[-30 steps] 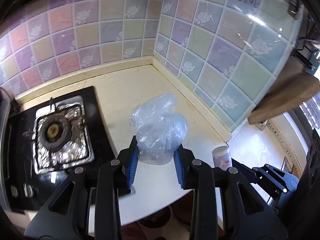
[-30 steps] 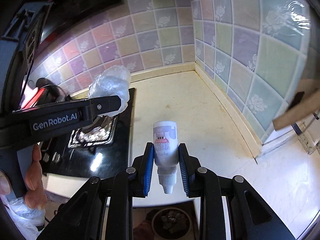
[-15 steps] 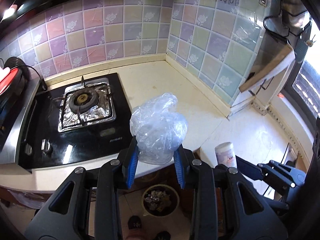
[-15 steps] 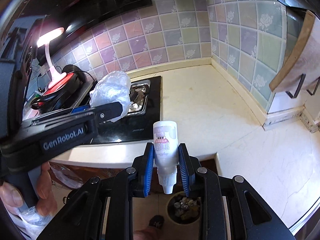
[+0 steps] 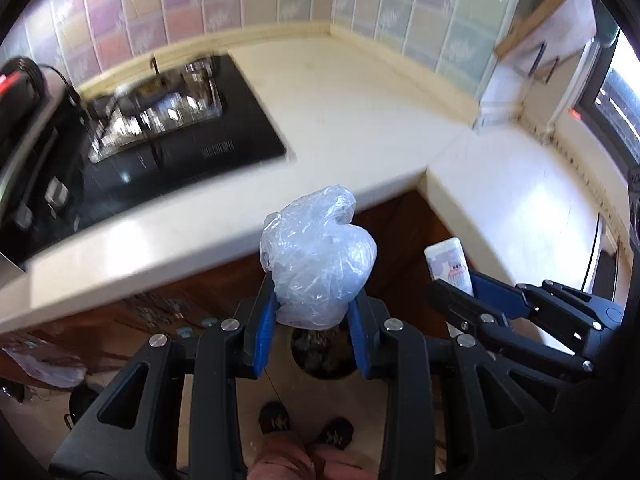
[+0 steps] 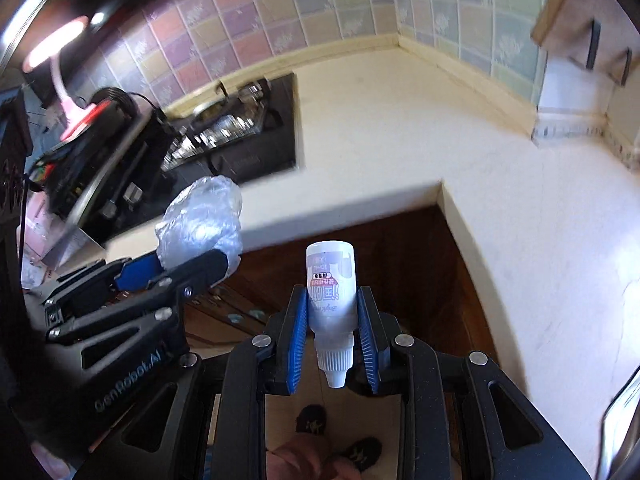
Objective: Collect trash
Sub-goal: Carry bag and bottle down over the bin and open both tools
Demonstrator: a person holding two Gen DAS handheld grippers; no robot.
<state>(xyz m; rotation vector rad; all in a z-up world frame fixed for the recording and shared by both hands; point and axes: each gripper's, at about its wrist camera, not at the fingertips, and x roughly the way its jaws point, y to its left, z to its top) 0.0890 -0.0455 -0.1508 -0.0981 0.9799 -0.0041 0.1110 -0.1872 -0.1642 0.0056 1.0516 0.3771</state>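
Grippers each clamped on one item: left gripper (image 5: pixel 312 320) one crumpled bag (image 5: pixel 316 264), right gripper (image 6: pixel 332 332) one, seemingly dropper, bottle (image 6: pixel 330 284).

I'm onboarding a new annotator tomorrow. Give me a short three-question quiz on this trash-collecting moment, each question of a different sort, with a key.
1. Multiple choice: what does the left gripper hold? A) a crumpled clear plastic bag B) a sponge C) a metal spoon
2. True or false: the small white bottle in the right gripper is held with its cap toward the camera.
3. Fill in: the round bin stands on the ____, seen directly beneath the plastic bag.

Key: 1 A; 2 true; 3 floor
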